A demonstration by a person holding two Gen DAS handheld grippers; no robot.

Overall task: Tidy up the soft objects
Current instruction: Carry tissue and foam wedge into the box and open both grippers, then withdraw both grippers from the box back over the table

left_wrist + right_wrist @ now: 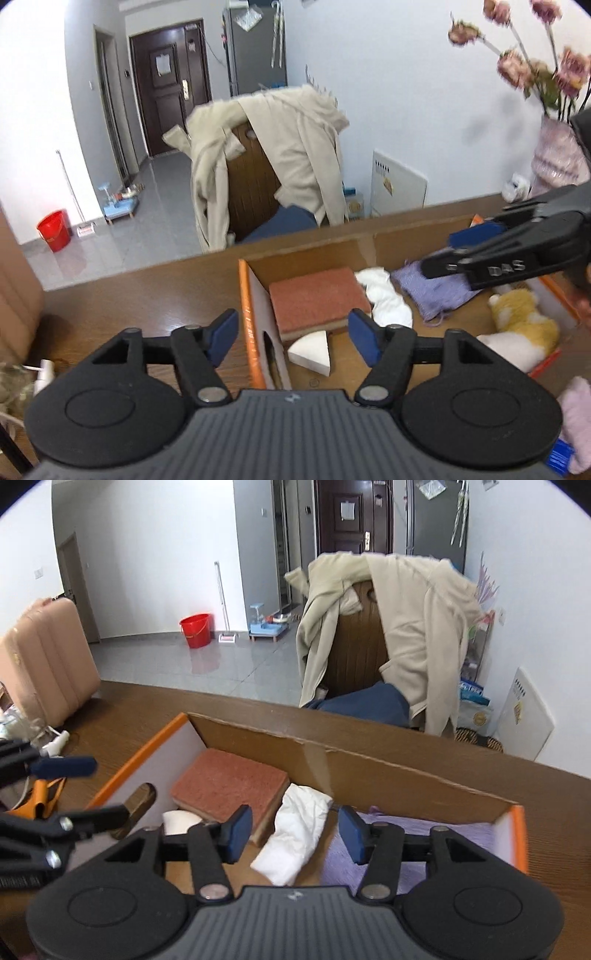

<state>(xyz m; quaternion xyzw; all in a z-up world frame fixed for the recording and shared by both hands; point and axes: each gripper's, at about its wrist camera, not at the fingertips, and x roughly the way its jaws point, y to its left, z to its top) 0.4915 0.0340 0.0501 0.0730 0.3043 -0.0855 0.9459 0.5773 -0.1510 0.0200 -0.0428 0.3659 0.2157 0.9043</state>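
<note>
left gripper (293,338): jaws apart, nothing between the pads, hanging over the left wall of the box
table (147,295): brown wood, the box sits on it
box (332,753): open cardboard with orange edges, all the soft stuff is in here
sponge (317,299): reddish, lying flat at the left end of the box
wedge (310,350): little white foam piece on the box floor, just in front of the sponge
white cloth (291,843): crumpled, right beside the sponge
purple cloth (432,291): knit, lies flat just right of the white cloth
right gripper (295,834): jaws apart too and holding nothing, it's over the white cloth and the edge of the purple one
plush (521,317): yellow and white, right end of the box
chair (255,184): behind the table, beige coat thrown over it
vase (557,155): pink, dried flowers, far right
</note>
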